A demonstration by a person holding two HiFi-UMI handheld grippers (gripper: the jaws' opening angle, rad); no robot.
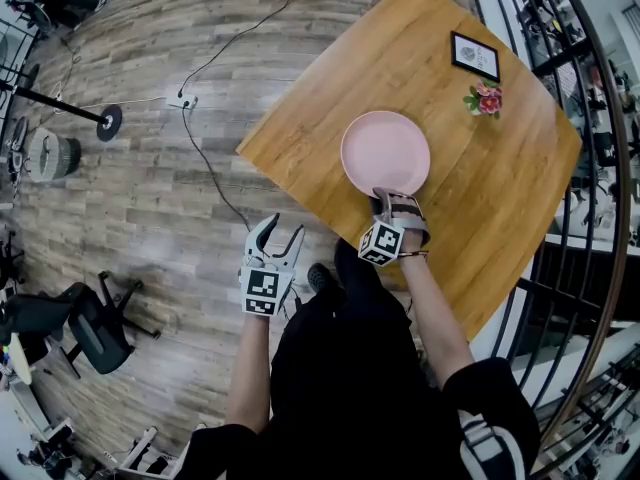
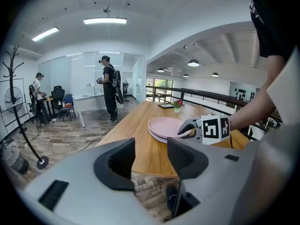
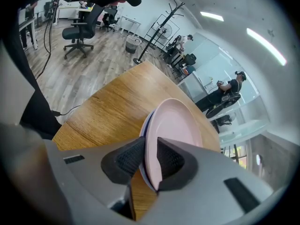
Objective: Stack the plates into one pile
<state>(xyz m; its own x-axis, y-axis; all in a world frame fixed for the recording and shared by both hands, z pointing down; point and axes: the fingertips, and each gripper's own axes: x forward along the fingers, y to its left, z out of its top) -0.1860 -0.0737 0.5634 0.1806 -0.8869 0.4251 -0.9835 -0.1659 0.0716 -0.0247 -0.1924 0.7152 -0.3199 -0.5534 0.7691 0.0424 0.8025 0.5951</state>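
On the wooden table (image 1: 500, 188) the pink plates (image 1: 385, 151) sit in one pile, close to its near edge. The right gripper (image 1: 396, 200) has its jaws slightly apart around the pile's near rim. The left gripper (image 1: 283, 228) hangs wide open, empty, beside the table.

A wood-plank floor (image 1: 150, 198) carries office chairs (image 3: 79, 32) beside a black railing (image 2: 206, 97), under ceiling strip lights (image 2: 105, 20).

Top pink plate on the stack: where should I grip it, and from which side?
Probably best to grip the top pink plate at its near rim, coming from the table edge beside the person. That upturned rim is thin, and the right gripper straddles it there.
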